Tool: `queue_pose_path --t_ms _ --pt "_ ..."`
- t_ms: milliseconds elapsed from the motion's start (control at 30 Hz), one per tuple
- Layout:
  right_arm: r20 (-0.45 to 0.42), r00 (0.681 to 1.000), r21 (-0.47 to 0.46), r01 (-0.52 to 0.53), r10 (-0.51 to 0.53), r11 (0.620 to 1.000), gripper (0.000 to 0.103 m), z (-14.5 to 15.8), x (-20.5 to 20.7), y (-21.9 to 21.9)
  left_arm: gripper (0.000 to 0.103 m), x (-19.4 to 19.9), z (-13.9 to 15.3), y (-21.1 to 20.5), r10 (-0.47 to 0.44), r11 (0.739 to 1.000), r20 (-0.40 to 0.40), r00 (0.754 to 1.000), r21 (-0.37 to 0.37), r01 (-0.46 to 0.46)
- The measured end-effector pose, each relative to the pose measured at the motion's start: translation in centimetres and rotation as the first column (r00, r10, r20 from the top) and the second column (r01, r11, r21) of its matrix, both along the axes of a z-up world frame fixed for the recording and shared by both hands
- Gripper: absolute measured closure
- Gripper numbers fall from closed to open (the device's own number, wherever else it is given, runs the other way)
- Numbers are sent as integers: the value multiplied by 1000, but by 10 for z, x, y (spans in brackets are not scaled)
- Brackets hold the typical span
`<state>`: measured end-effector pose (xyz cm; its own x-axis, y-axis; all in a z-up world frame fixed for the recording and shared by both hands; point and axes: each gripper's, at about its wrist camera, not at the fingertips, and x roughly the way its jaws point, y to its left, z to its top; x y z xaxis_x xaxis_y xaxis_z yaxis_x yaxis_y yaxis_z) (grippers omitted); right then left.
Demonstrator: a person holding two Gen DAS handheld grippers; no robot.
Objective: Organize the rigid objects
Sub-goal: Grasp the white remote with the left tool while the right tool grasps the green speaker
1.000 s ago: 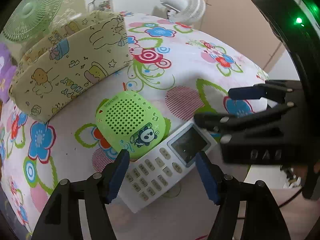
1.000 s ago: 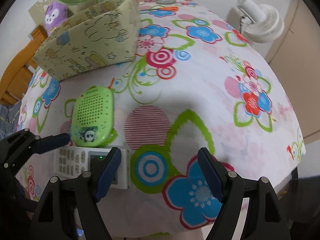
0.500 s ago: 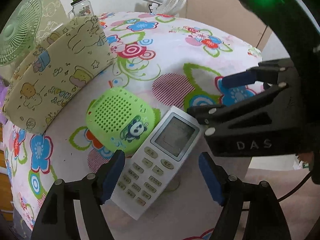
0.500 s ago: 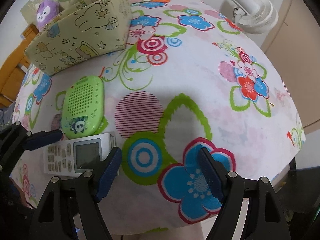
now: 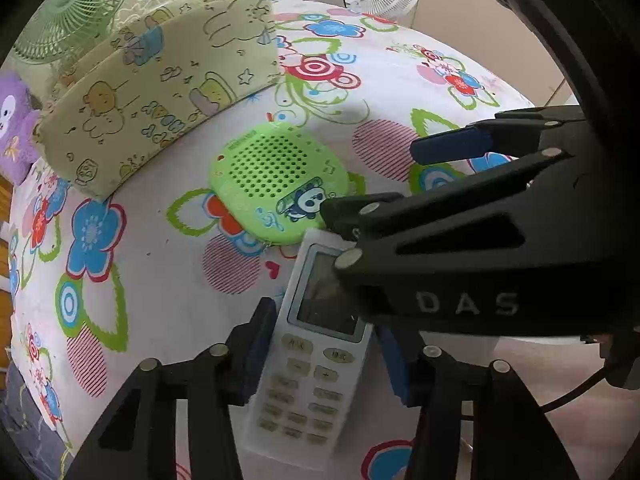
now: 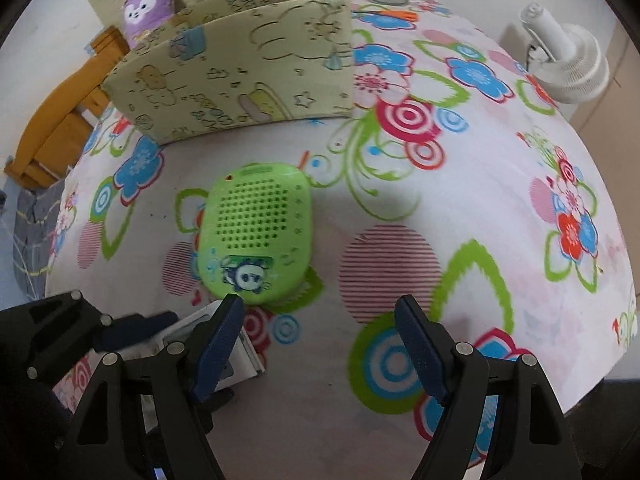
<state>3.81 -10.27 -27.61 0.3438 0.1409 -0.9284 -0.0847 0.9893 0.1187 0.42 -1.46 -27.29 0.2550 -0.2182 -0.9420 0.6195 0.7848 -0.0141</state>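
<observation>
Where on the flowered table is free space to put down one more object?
The cloth right of the green speaker is bare out to the white fan. Another bare patch lies left of the speaker, below the fabric box. It is crowded around the remote, where both grippers meet.

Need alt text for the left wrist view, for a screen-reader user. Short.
The left gripper has just closed its blue pads on the sides of a white remote control lying on a flowered tablecloth. The open right gripper reaches in over a green speaker, with a cartoon-print fabric box behind.
</observation>
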Motion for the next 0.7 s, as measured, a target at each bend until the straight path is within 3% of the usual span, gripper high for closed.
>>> queue_pose_path --t_ms 267,533,700 --pt "-1 1000 1 -30 30 1000 22 1 13 18 55 14 4 32 144 990 24 989 0 -144" --pt "7 999 -23 -47 47 999 22 -1 39 34 55 44 4 64 320 947 48 946 -30 -319" --pt "-4 999 -36 -54 54 998 22 -8 47 42 54 43 -2 60 302 953 73 951 18 -304"
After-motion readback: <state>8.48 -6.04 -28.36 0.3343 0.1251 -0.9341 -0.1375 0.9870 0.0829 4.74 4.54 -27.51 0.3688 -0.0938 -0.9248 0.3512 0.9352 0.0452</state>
